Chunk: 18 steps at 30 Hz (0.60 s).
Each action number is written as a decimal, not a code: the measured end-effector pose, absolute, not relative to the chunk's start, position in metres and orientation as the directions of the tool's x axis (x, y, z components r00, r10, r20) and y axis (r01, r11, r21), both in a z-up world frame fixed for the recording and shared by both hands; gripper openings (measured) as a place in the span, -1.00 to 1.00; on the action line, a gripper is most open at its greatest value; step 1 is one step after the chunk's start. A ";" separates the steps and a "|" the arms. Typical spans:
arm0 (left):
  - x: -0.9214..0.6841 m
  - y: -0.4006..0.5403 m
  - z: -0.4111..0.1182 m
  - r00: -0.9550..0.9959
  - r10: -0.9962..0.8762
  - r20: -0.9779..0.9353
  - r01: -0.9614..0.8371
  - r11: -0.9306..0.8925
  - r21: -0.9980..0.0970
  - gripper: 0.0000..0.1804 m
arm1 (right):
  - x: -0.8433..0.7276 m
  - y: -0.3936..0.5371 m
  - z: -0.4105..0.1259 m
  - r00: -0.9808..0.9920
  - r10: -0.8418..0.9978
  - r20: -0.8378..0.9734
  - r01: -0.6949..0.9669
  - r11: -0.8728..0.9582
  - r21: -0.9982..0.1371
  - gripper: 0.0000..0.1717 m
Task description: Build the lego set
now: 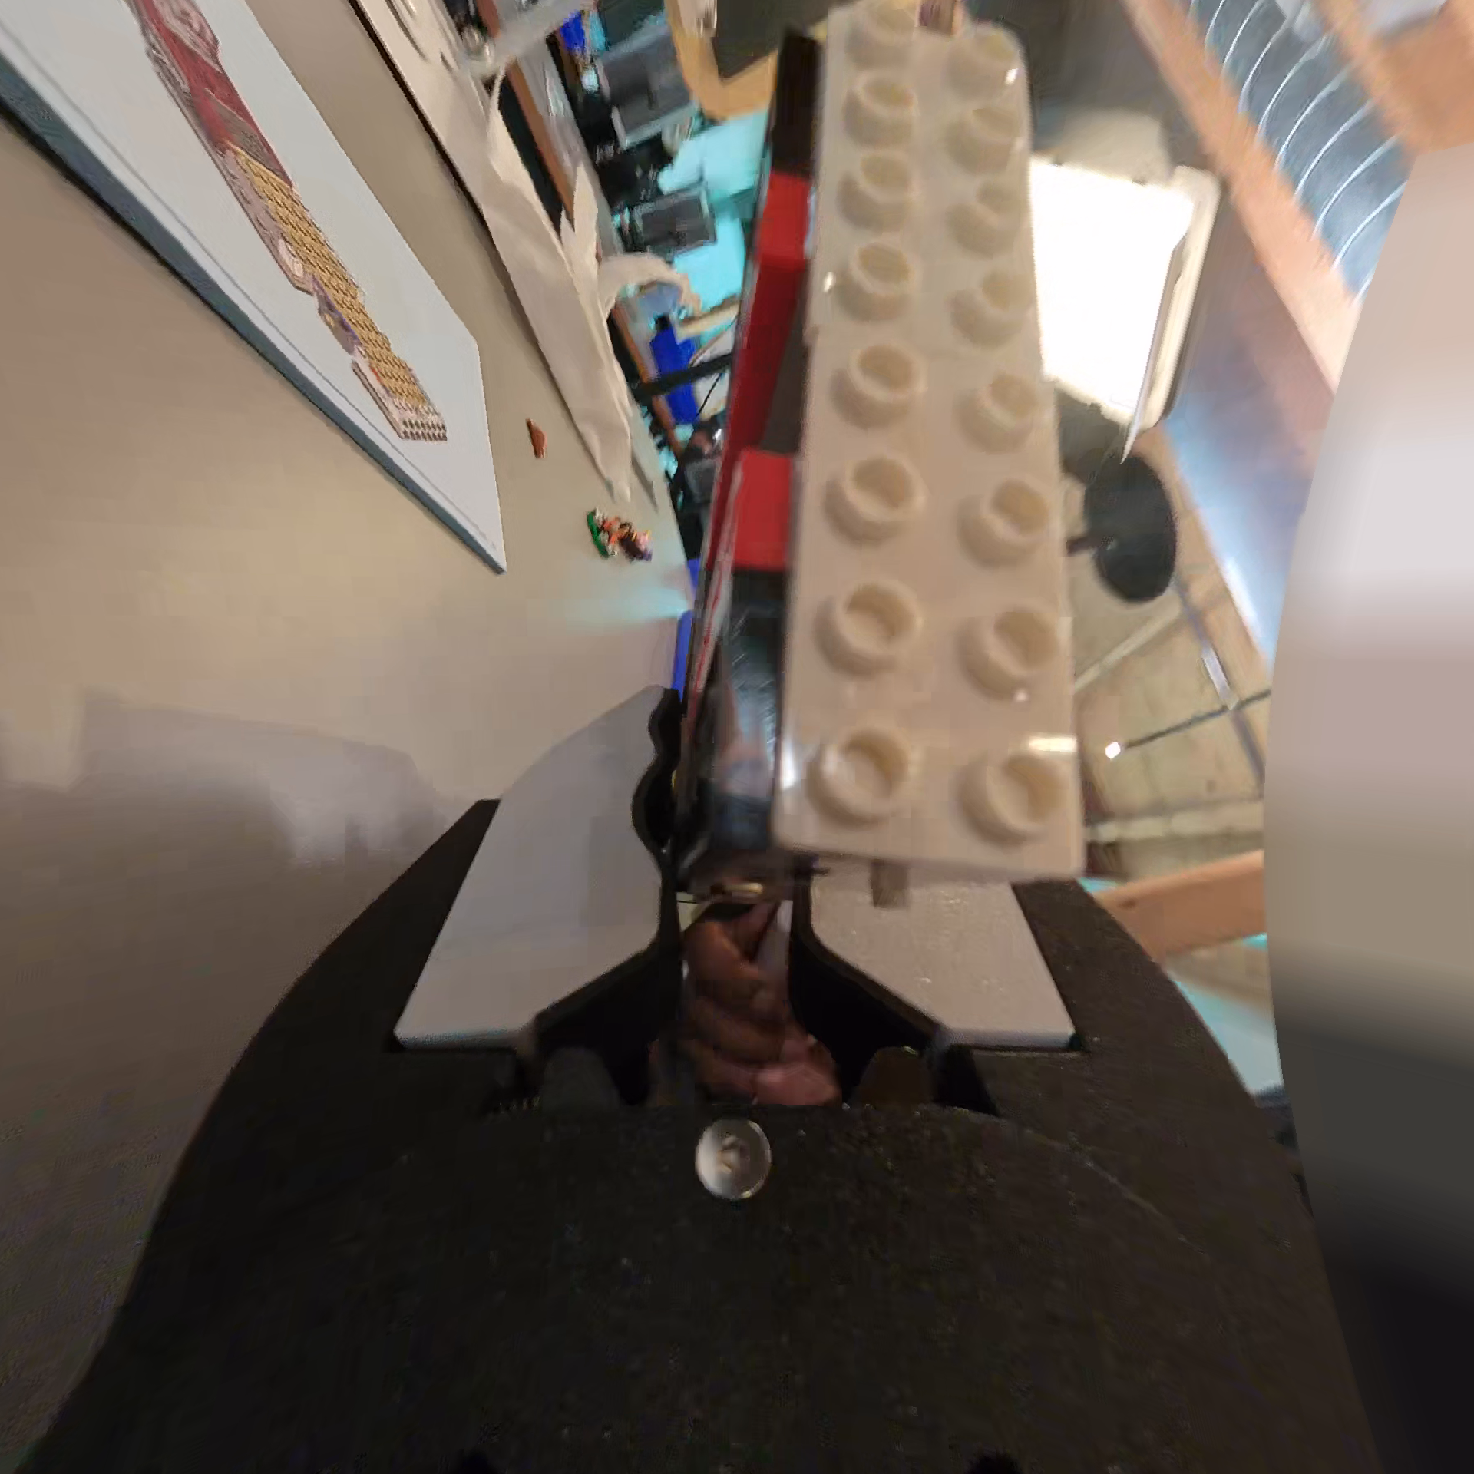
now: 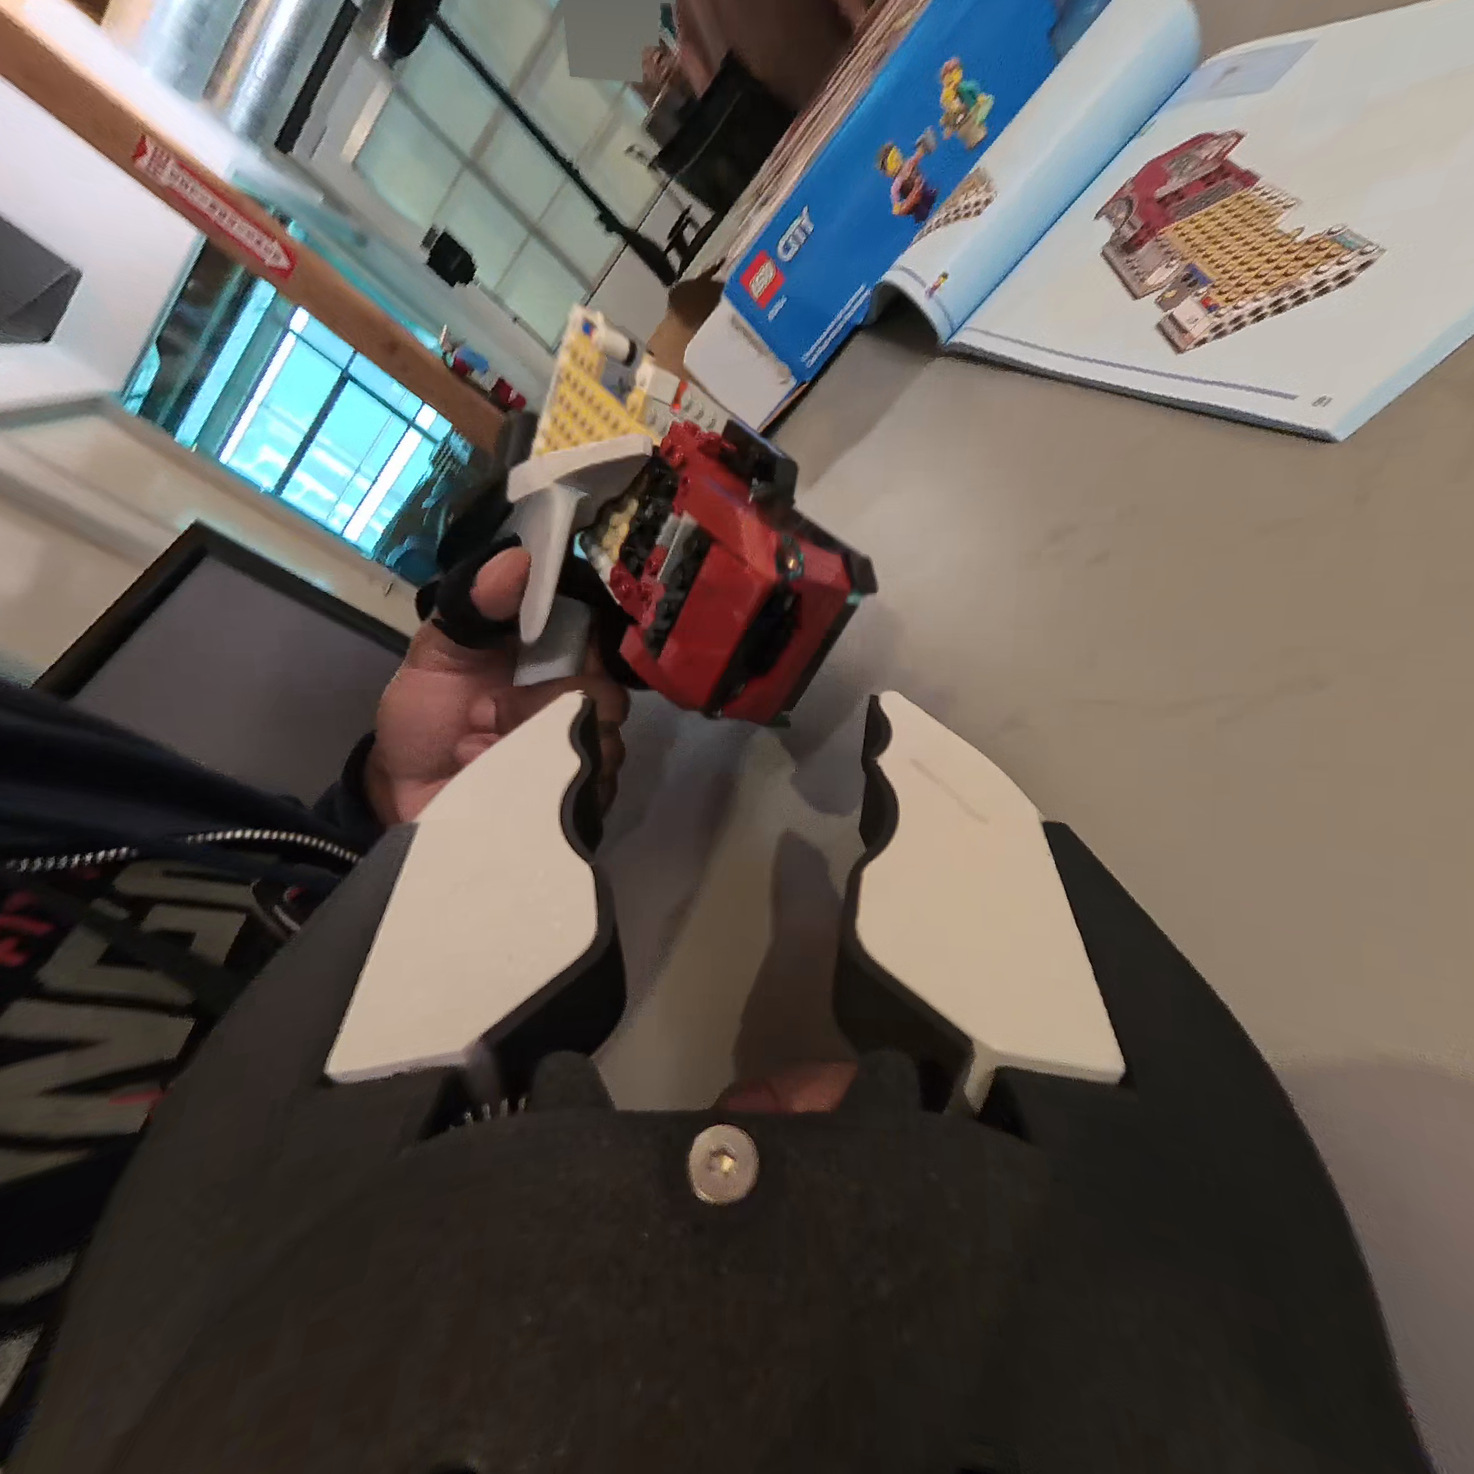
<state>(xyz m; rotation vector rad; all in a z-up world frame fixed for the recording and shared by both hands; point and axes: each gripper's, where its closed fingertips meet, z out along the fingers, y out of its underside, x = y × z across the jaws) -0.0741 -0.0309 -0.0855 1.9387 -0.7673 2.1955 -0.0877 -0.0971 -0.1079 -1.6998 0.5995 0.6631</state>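
Observation:
My left gripper (image 1: 742, 790) is shut on a red and black brick-built vehicle (image 1: 766, 510), which has a white studded plate (image 1: 933, 447) along its right side. The plate hides the right fingertip. In the right wrist view the same gripper (image 2: 590, 558) holds the red vehicle (image 2: 718, 590) in the air above the grey table (image 2: 1117, 638), with a person's hand (image 2: 447, 718) behind it. My right gripper (image 2: 730, 758) is open and empty. It is just below the vehicle and does not touch it.
An open instruction booklet (image 2: 1196, 263) lies on the table at the back right and also shows in the left wrist view (image 1: 263, 263). A blue box (image 2: 861, 207) and a yellow studded build (image 2: 582, 391) sit behind. Small loose pieces (image 1: 618, 536) and a white bag (image 1: 558, 263) lie on the table. My hands' fingertips stand some 8 centimetres from each other.

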 end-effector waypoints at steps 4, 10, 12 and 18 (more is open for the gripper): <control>-0.069 -0.029 -0.081 -0.219 -0.126 0.967 -0.328 -0.924 -0.195 -0.71 | -0.091 -0.082 -0.104 0.673 -0.079 -0.735 -0.739 -0.125 -0.662 -0.22; -0.065 -0.025 -0.078 -0.250 -0.063 0.966 -0.236 -0.964 -0.124 -0.71 | -0.092 -0.058 -0.098 0.511 -0.025 -0.859 -0.859 0.014 -0.511 -0.28; -0.065 -0.024 -0.075 -0.274 -0.047 0.961 -0.204 -0.973 -0.106 -0.71 | -0.085 -0.055 -0.098 0.451 -0.008 -0.893 -0.891 0.062 -0.450 -0.34; -0.065 -0.019 -0.074 -0.301 -0.093 0.949 -0.112 -0.985 -0.132 -0.70 | -0.081 -0.046 -0.089 0.358 0.109 -0.927 -0.929 0.143 -0.342 -0.40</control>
